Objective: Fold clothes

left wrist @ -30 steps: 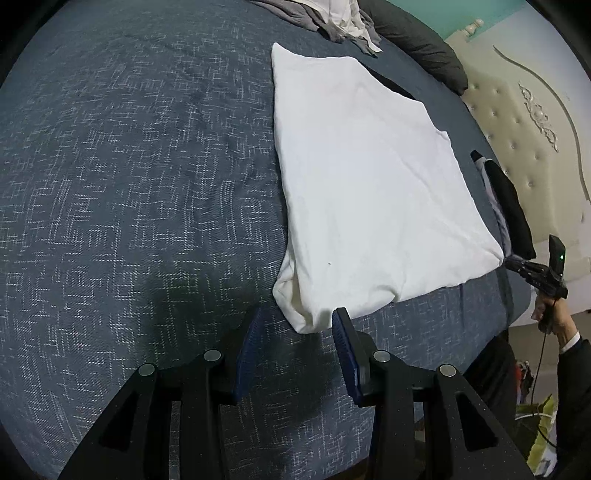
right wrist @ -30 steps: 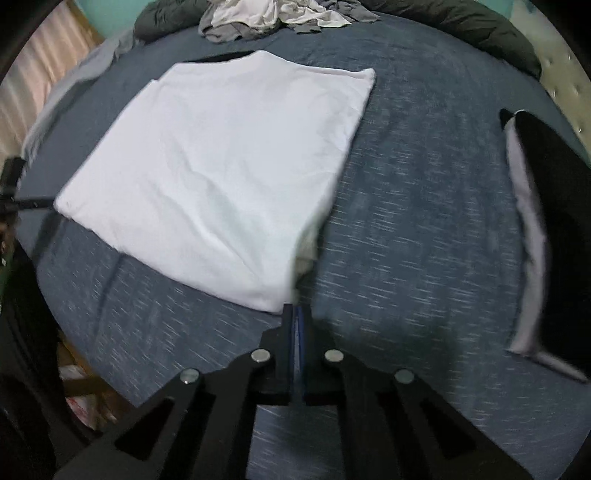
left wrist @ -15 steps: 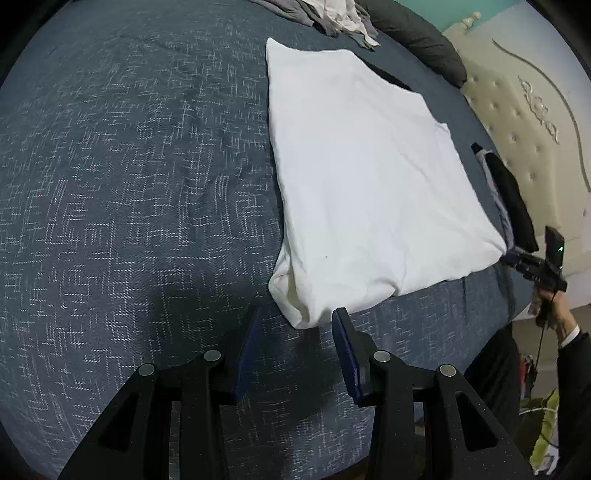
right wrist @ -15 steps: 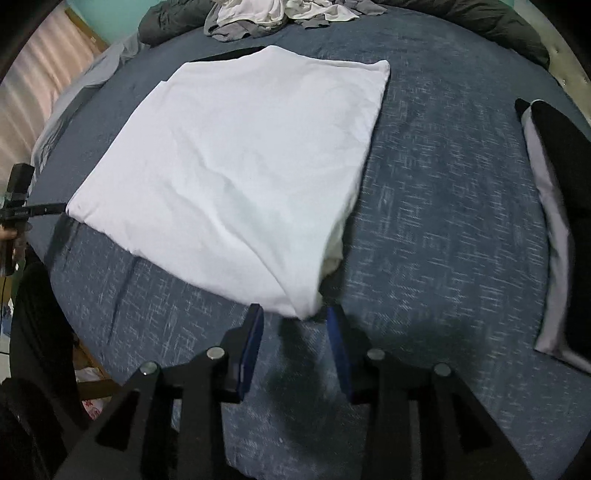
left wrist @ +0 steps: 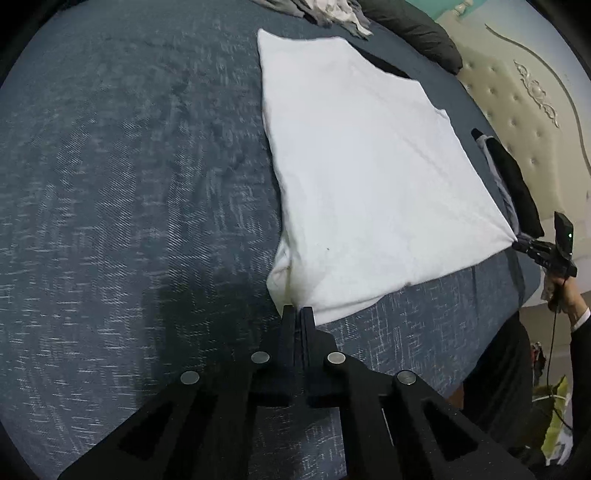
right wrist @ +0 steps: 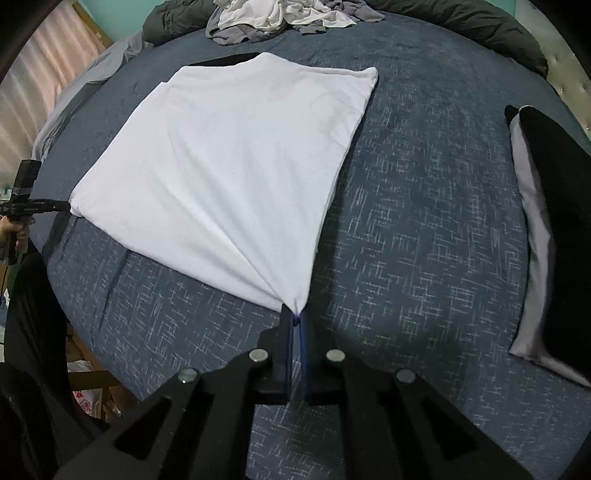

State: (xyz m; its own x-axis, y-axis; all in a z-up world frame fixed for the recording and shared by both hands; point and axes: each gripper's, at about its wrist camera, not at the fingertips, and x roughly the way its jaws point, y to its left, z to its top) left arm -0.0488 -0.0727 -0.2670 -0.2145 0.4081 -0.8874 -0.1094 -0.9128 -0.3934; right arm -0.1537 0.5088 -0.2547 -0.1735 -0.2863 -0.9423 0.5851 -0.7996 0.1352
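Dark blue bedding with a pale crosshatch weave (left wrist: 110,221) covered the bed, and a folded white garment (left wrist: 362,177) lay flat across the middle of it. At the garment's near left corner the left tool (left wrist: 298,314) was pinched together on the cloth, the fabric puckered just above its tips. At the near right corner the right tool (right wrist: 295,314) was likewise clamped on the white garment (right wrist: 236,177), with creases fanning out from the grip. Beyond the garment, at the far edge of the bed, sat a heap of unfolded grey and white clothes (right wrist: 280,18). To the right, well apart from the garment, lay a folded black and grey piece (right wrist: 550,236), near a tufted cream headboard (left wrist: 517,103).
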